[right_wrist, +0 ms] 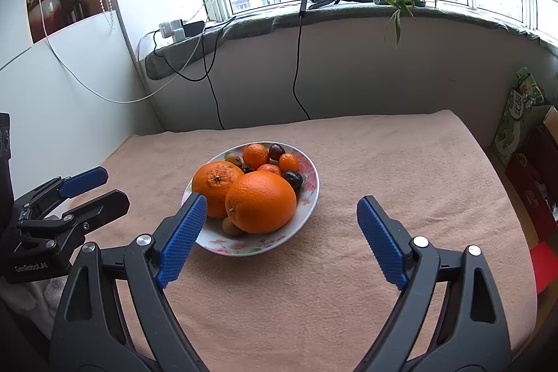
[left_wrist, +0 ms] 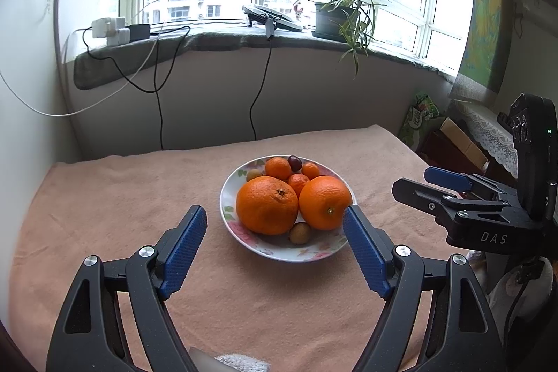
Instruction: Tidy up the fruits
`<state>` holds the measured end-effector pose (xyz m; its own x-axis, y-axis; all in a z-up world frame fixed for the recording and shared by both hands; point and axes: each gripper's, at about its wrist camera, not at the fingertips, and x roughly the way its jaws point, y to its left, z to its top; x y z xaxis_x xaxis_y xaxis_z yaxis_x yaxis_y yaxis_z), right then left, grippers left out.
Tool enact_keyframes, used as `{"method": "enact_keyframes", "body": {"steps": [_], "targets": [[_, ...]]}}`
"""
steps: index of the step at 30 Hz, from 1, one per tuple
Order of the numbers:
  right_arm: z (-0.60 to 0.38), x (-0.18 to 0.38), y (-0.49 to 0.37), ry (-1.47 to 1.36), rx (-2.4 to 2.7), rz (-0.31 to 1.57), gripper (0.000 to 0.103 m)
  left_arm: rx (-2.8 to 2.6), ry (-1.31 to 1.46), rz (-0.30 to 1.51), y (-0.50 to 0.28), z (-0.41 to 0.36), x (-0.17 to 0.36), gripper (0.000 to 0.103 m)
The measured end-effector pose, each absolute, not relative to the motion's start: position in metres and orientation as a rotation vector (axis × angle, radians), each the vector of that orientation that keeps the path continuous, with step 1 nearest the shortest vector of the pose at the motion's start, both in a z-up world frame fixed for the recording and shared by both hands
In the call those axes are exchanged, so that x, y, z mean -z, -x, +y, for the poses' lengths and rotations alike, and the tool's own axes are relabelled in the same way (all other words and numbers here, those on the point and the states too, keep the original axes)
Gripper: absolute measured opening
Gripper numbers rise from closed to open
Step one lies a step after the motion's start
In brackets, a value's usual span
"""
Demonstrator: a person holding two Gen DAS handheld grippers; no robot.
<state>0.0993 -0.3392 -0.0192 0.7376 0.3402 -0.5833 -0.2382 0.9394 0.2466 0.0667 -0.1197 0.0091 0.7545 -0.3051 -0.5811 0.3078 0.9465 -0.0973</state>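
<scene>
Here, both my claws hang over the near part of the worktop [left_wrist: 104, 197], which is covered by a peach towel. The left claw [left_wrist: 275, 215] is spread wide with nothing between its blue pads; in its own view the right pad's tip overlaps the near right rim of the bowl [left_wrist: 279, 253], though I cannot tell whether it touches. The right claw [right_wrist: 280, 208] is spread just as wide and holds nothing; in its view its left pad overlaps the bowl's near left rim.

The bowl, white with a flower print, sits about mid-worktop, nearer the far edge than the near one. All the fruit I can see lies in it. Two big oranges fill the near half: a rough-skinned one [left_wrist: 266, 205] on the left, a smoother one [left_wrist: 324, 202] touching it on the right. A small brown fruit [left_wrist: 300, 233] rests at the near rim, between and below them. Behind sit three small mandarins [left_wrist: 278, 167] and a dark plum [left_wrist: 295, 162] at the far rim. The right view shows a second dark plum [right_wrist: 292, 179] on the right side.

Beyond the far edge, a windowsill carries a potted plant [left_wrist: 334, 16] and chargers with hanging cables.
</scene>
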Motion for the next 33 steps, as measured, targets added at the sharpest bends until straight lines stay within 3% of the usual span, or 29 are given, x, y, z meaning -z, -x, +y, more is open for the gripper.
{"method": "enact_keyframes", "body": {"steps": [33], "targets": [[-0.3384, 0.0231, -0.0994, -0.183, -0.328, 0.687, 0.09, 0.339, -0.004, 0.634, -0.0654, -0.1198, -0.0098, 0.081]]}}
